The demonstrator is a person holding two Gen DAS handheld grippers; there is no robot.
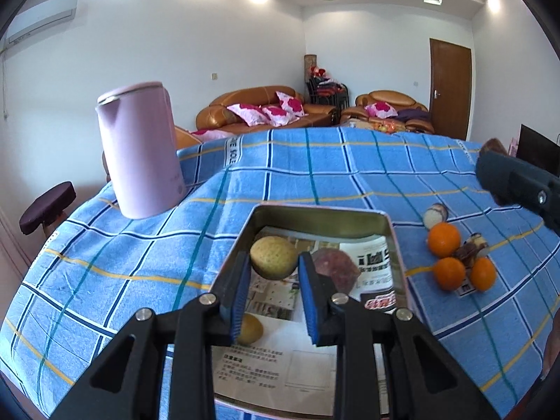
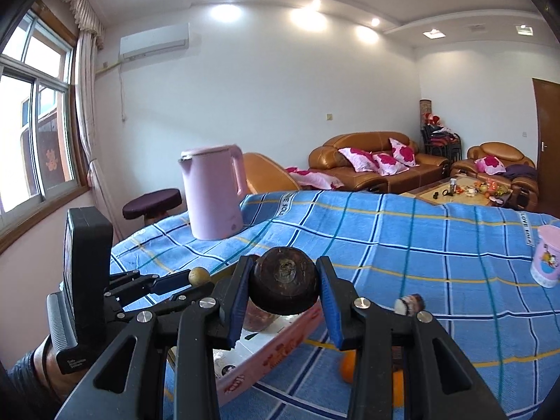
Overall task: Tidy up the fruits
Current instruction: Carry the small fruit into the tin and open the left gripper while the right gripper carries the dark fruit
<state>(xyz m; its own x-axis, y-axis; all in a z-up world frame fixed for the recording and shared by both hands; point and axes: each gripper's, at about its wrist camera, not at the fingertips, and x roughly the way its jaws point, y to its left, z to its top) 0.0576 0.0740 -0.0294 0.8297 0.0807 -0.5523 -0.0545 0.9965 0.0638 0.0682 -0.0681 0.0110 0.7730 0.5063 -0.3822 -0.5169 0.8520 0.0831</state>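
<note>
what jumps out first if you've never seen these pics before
First, the right gripper close to the lens, shut on a dark brown round fruit above the blue checked tablecloth. Next, the left gripper clamps a yellowish fruit over the open tin box lined with printed paper. A pink kettle stands upright behind the box, with three oranges to its right.

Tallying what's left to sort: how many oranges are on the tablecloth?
3, clustered right of the tin: one at the back, one front-left, one front-right. Others could be hidden.

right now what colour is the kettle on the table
Pale pink, or lilac-pink, all over. The kettle shows best in the right wrist view, standing upright on the blue checked tablecloth.
</note>
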